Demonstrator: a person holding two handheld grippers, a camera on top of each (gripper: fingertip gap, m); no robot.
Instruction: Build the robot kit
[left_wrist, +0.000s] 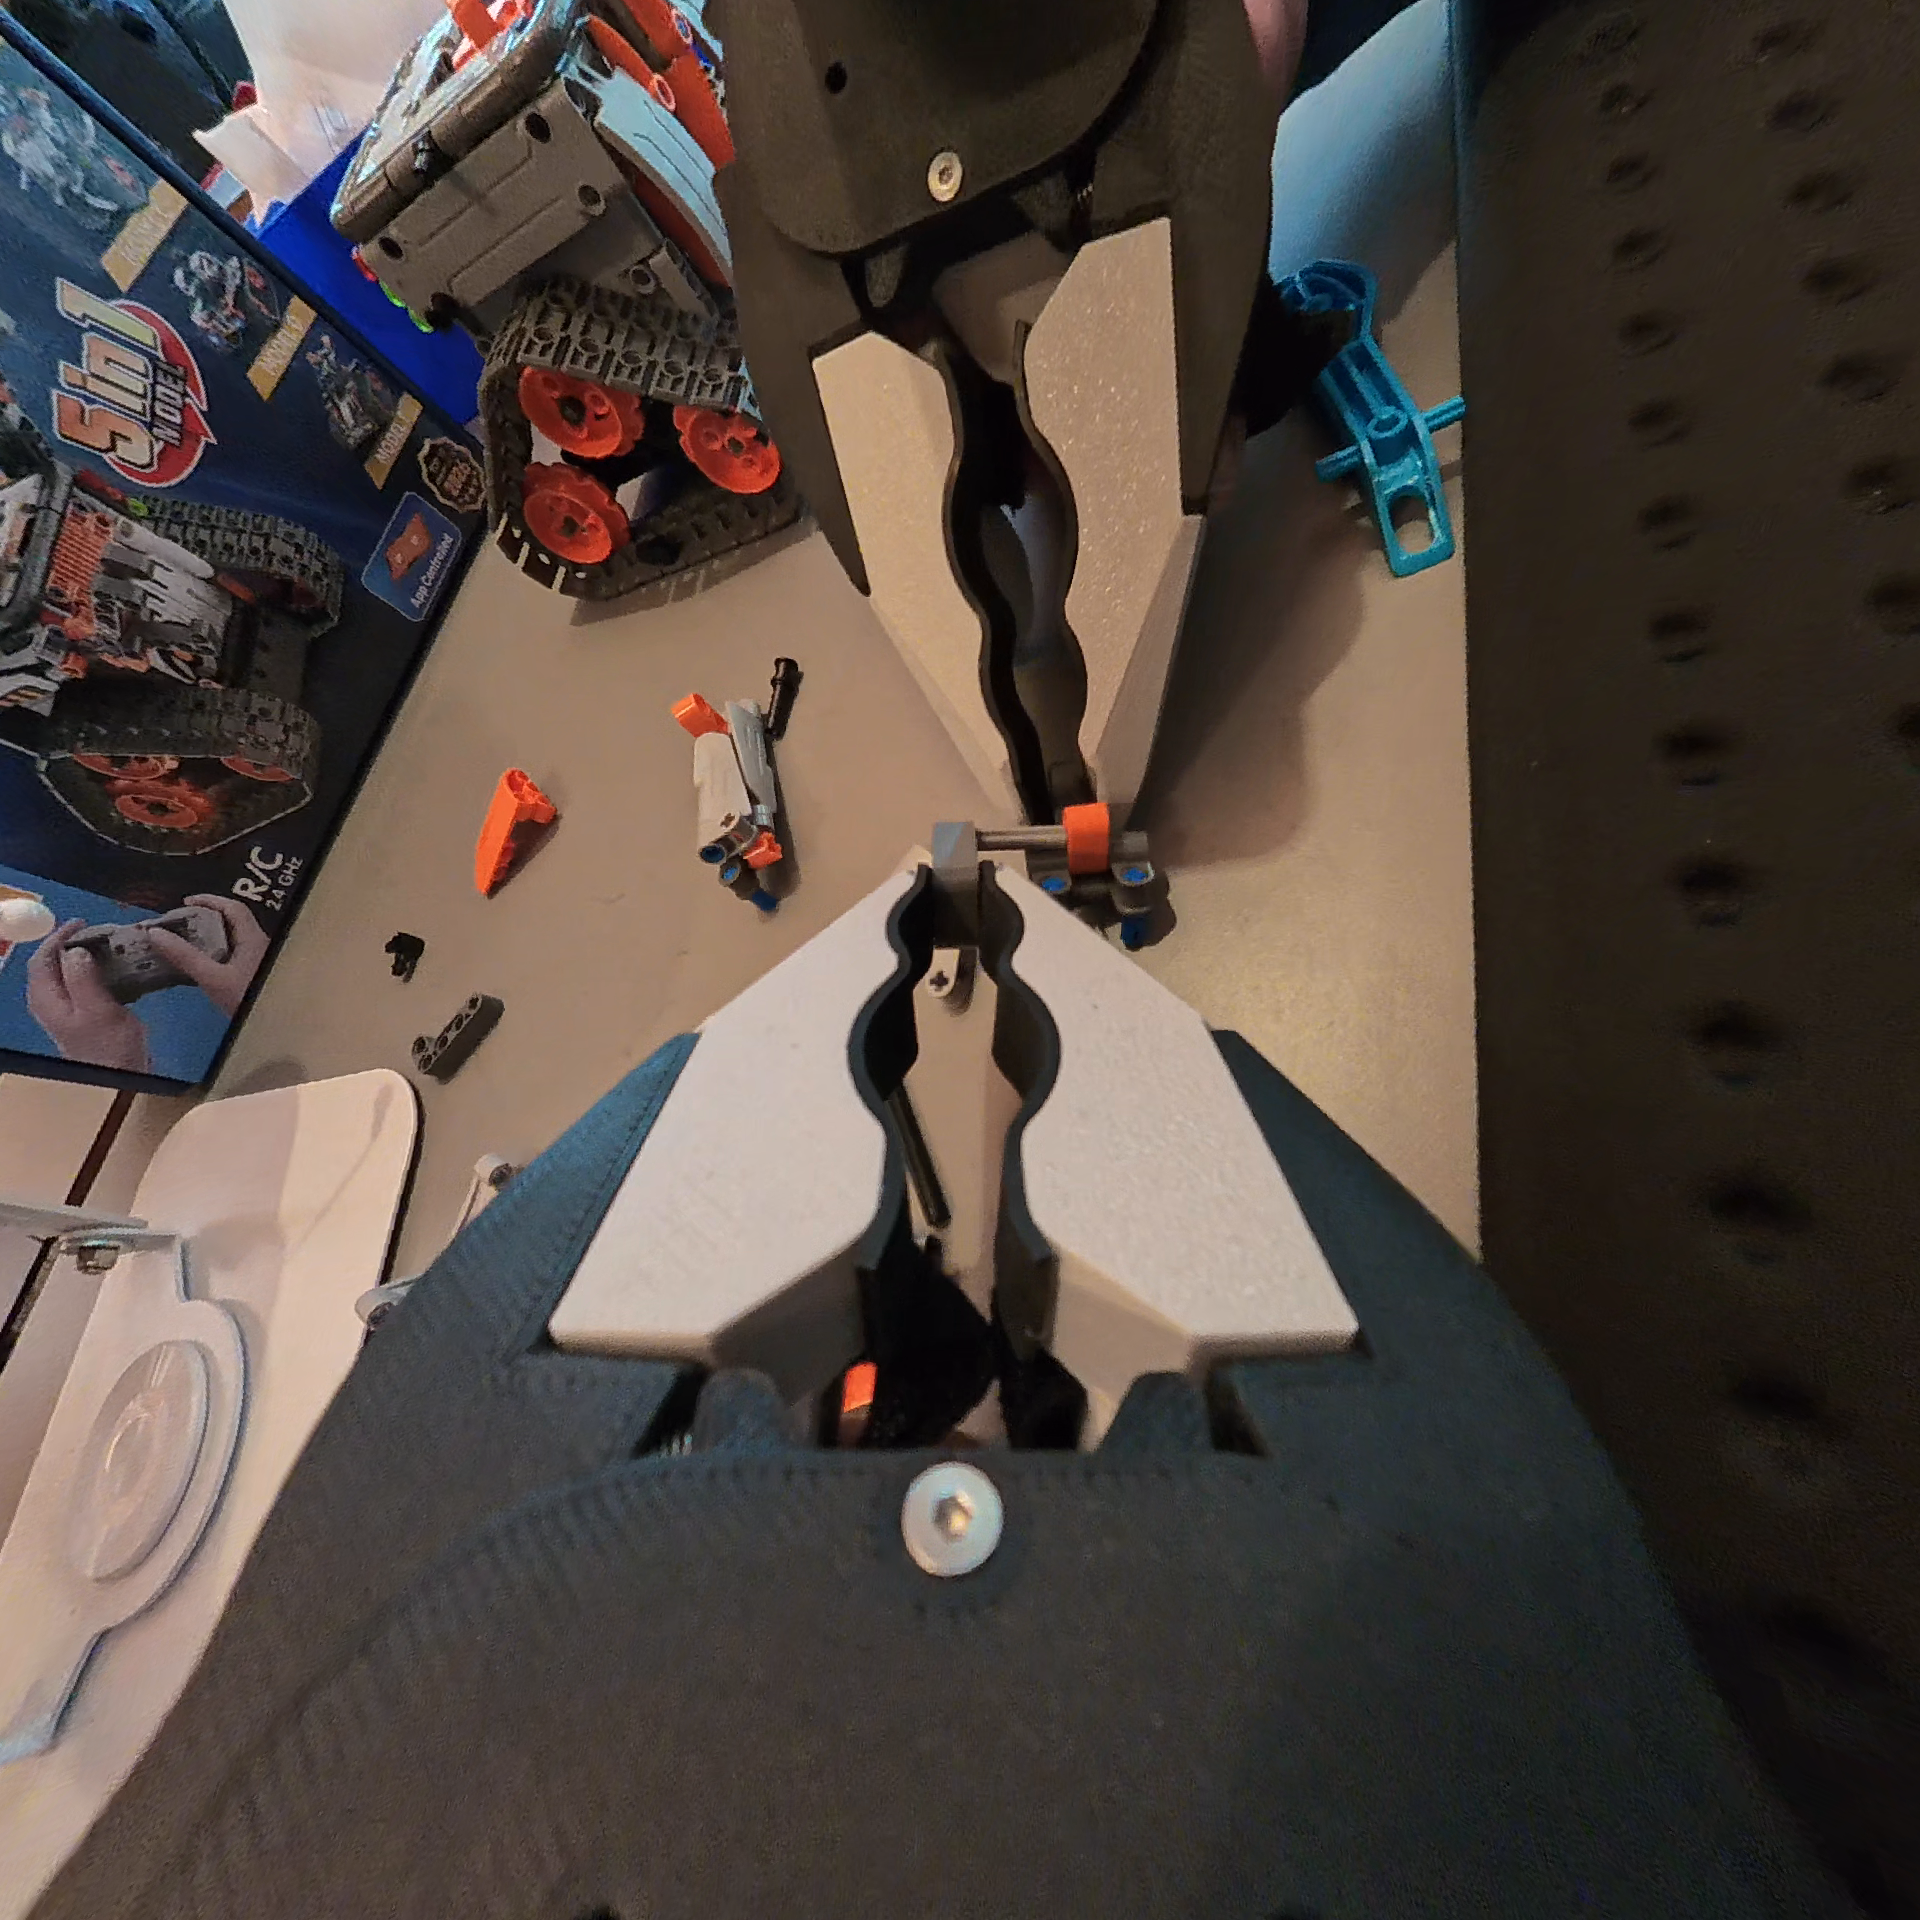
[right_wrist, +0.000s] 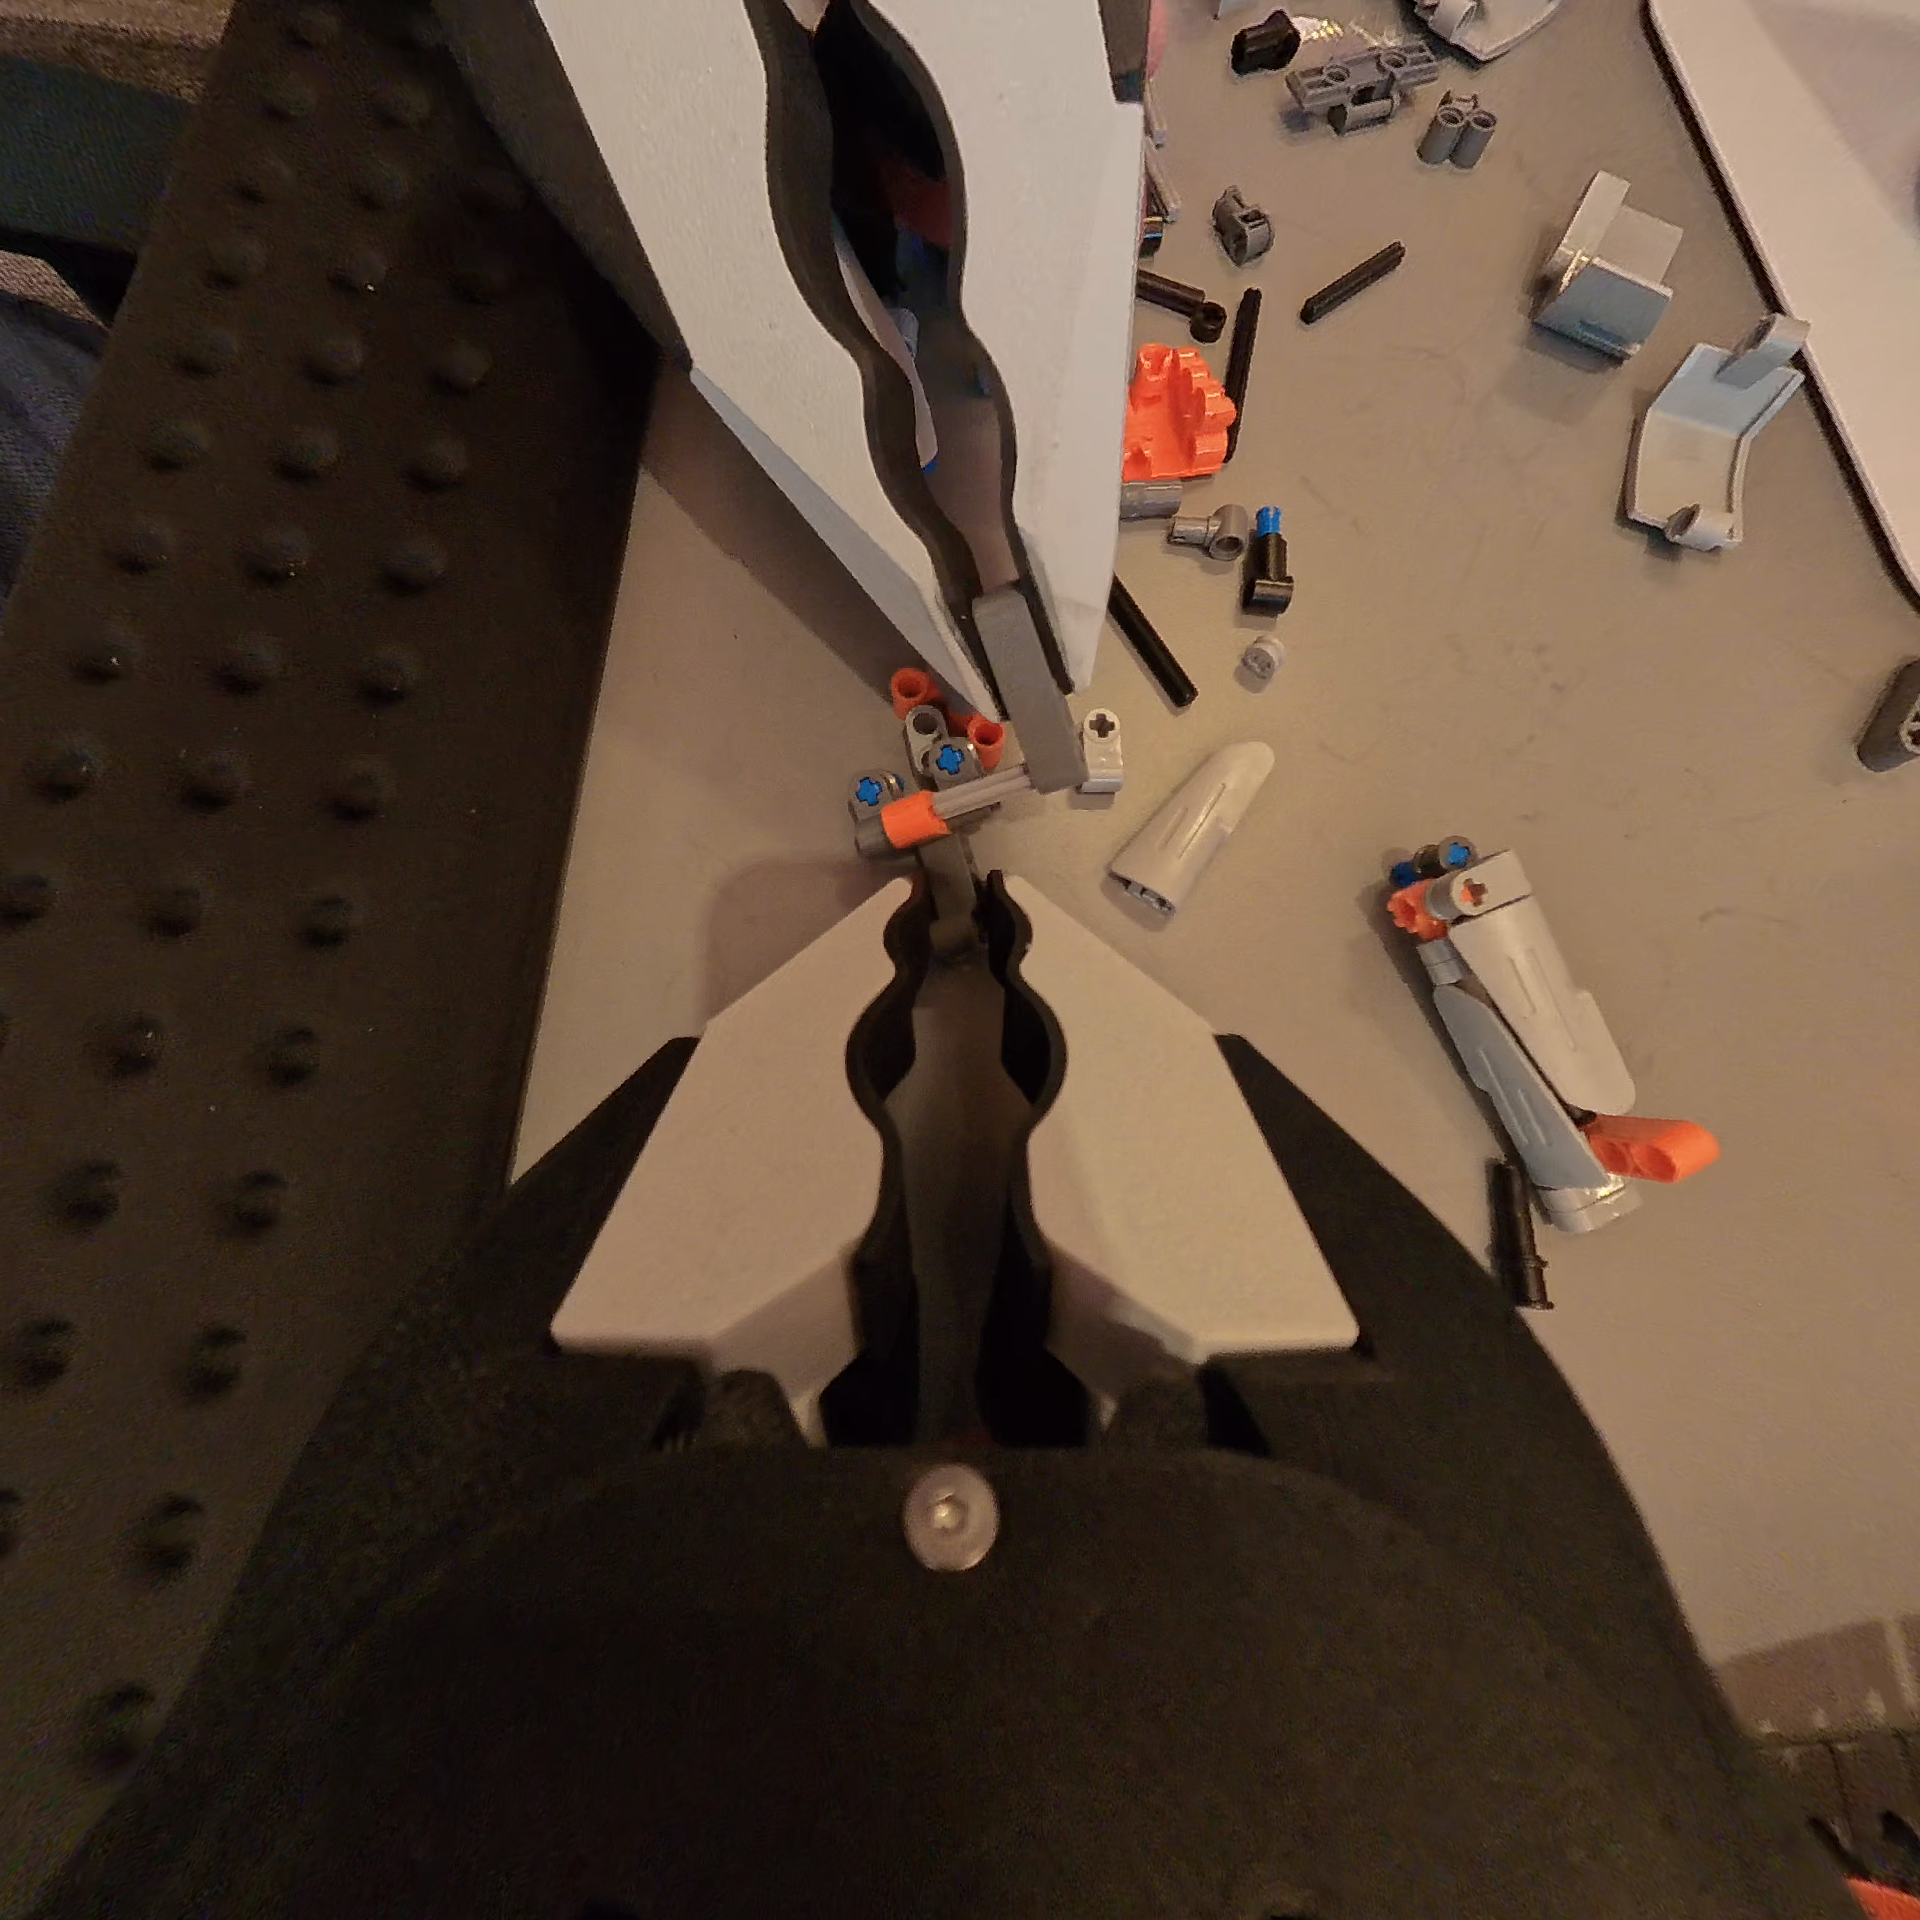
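Note:
My left gripper (left_wrist: 956, 883) is shut on a flat grey building-block piece (left_wrist: 951, 852), held just above the grey table (left_wrist: 623, 935). A thin grey axle (left_wrist: 1023, 836) runs from that piece into a small assembly with an orange bush (left_wrist: 1086, 836) and blue pins. My right gripper (left_wrist: 1081, 795) reaches in from the top and is shut on that assembly. In the right wrist view, my right gripper (right_wrist: 954, 888) clamps the assembly's dark stem (right_wrist: 951, 899) below the orange bush (right_wrist: 914, 816). The left gripper (right_wrist: 1013, 665) holds the flat grey piece (right_wrist: 1029, 707) against the axle end.
A tracked model vehicle (left_wrist: 623, 447) and its printed box (left_wrist: 156, 623) stand at the left. A blue tool (left_wrist: 1371, 416) lies near a black studded mat (left_wrist: 1714, 727). A white tray (left_wrist: 260, 1247) lies at the near left. Loose parts include a grey-orange subassembly (right_wrist: 1527, 1029) and a grey cone panel (right_wrist: 1195, 821). Only a small space, under 4 cm, lies between the two pairs of fingers.

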